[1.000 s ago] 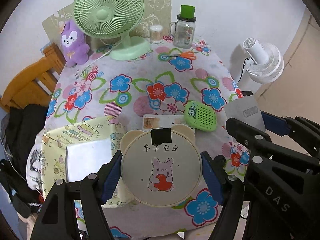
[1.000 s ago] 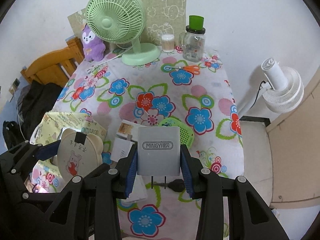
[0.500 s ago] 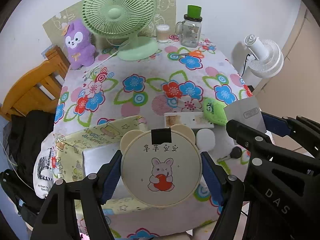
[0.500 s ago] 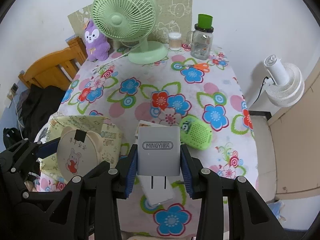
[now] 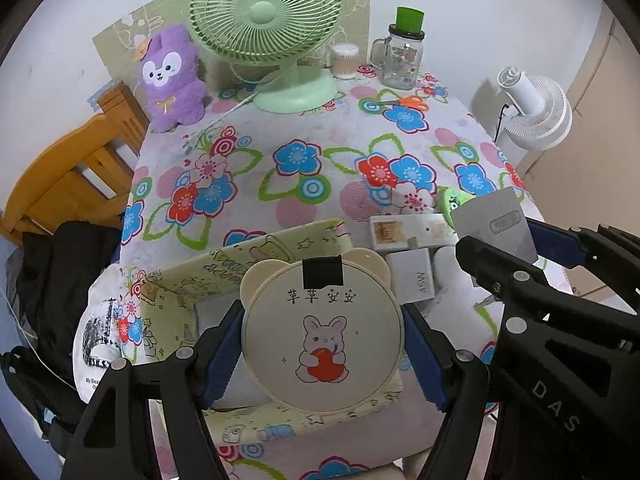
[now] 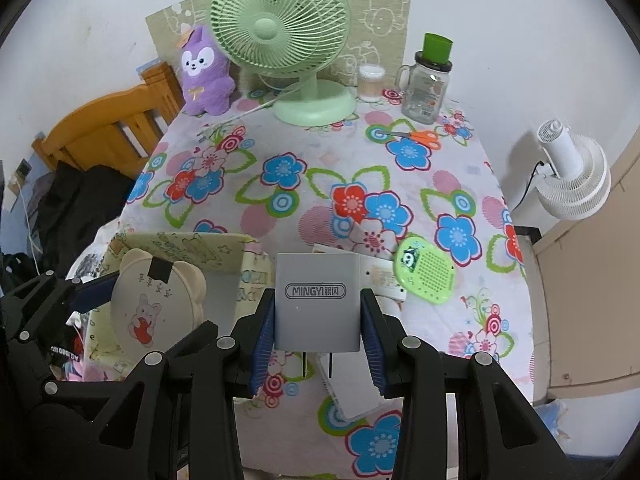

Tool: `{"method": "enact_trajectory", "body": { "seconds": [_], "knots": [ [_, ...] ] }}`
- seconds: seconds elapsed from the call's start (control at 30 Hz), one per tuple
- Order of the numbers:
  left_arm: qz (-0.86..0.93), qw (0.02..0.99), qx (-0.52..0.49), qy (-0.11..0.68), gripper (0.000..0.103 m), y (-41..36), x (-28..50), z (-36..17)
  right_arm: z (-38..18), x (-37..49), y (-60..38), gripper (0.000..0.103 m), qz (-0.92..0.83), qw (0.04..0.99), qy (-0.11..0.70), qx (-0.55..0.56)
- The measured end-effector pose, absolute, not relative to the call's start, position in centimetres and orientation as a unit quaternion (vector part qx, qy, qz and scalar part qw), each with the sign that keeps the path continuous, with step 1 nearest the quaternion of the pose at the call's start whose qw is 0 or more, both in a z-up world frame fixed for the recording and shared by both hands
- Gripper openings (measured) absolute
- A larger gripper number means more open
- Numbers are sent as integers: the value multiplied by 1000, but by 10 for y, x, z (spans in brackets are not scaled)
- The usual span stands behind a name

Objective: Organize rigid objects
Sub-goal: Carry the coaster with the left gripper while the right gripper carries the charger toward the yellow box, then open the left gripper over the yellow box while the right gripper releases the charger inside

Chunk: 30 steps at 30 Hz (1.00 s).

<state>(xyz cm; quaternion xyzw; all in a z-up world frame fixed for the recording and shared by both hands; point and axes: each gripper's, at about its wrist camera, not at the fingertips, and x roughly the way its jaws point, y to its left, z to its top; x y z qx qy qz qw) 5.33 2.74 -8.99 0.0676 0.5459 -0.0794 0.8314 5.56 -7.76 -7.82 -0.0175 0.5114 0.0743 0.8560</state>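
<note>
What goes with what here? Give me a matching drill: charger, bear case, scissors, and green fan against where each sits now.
1 charger
2 bear case
3 scissors
4 green fan

a far edge of the table, beside the plush
b in the left tool
c in the right tool
d flat on the cloth near the jar

Pairs: 1-c, 2-b, 3-d, 4-a

A home bedroom corner: flowered tablecloth (image 6: 320,168), plush toy (image 6: 206,74), desk fan (image 6: 280,28), wooden bed frame (image 6: 108,128)
</note>
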Motion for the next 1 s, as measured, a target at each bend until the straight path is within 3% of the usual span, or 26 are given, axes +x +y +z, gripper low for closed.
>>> {"method": "enact_trajectory", "body": {
  "seconds": [1.0],
  "knots": [
    [-52,797,72,597,77,93,71,-143,-123,88,10,43,116,828,545,-64]
  ]
}}
